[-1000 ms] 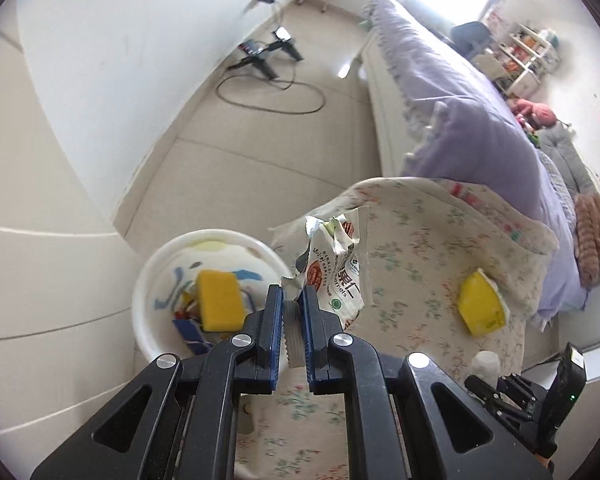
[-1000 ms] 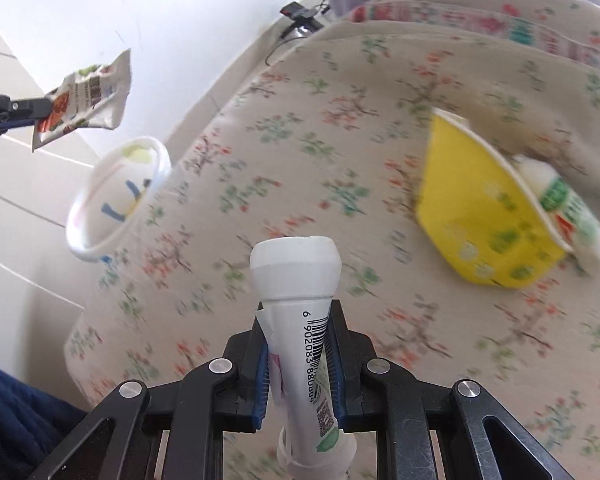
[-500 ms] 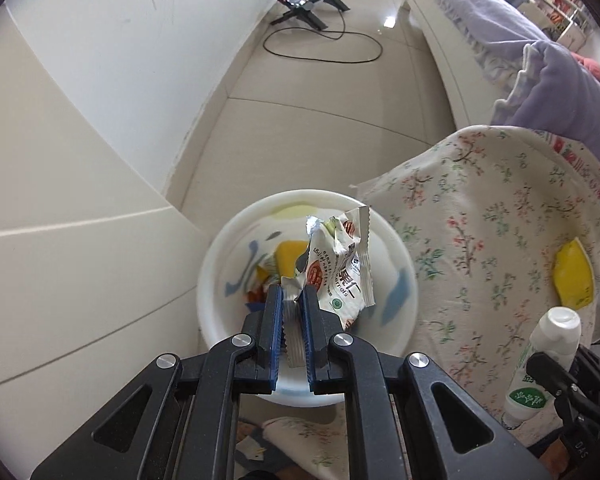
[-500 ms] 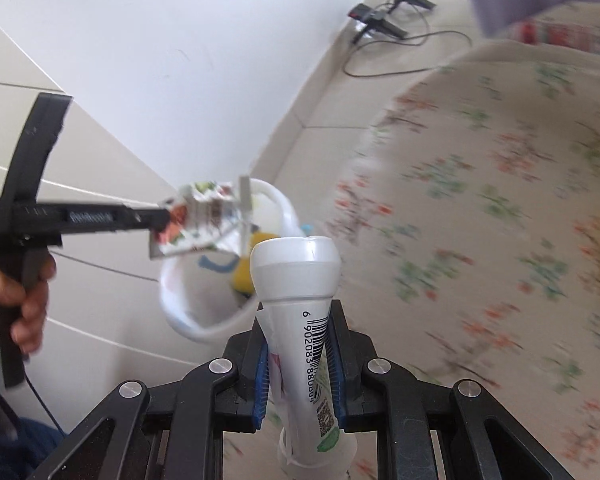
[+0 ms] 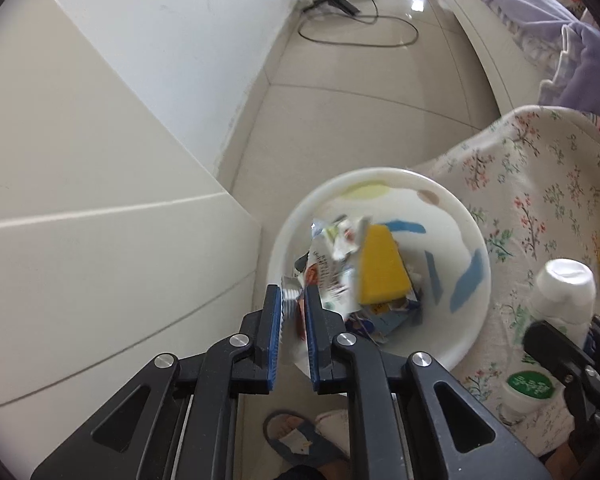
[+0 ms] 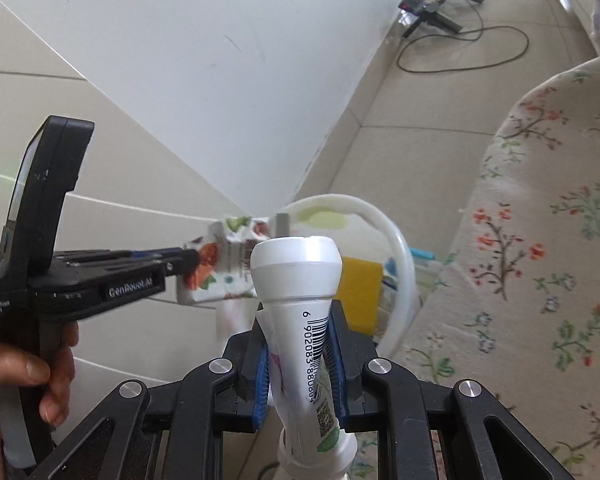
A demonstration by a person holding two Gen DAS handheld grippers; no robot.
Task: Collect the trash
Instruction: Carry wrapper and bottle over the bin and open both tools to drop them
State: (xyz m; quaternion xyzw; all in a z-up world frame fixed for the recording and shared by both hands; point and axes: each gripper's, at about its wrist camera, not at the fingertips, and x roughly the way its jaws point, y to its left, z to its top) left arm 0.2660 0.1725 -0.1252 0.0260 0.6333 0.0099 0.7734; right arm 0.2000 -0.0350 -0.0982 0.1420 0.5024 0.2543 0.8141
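White plastic fills my left view: the round bin (image 5: 380,268) now sits square under my left claw (image 5: 292,312), where a second ago it lay off to the lower left beside the floral-covered bench (image 5: 540,184). My left claw's blue pads stand a little apart now; half a second ago they were pinched on the snack wrapper (image 5: 332,264). The wrapper shows blurred, just past the pad tips and over the bin's inside; whether it touches the pads I cannot tell. Inside the bin lies a yellow packet (image 5: 380,272), with other scraps under it.

My right claw (image 6: 298,344) is clamped on the white bottle (image 6: 300,300), cap pointing forward, barcode facing me, the same grip as in both earlier frames. From the right wrist the bin (image 6: 396,248) appears just behind the bottle's cap, at the bench (image 6: 540,240) edge, and my left claw (image 6: 188,258) reaches in from the bin's left with the wrapper (image 6: 220,268) at its tip. A second ago this view faced the bench top instead.

Beyond the bin, a black cable (image 5: 360,36) loops on the tiled floor (image 5: 340,120).
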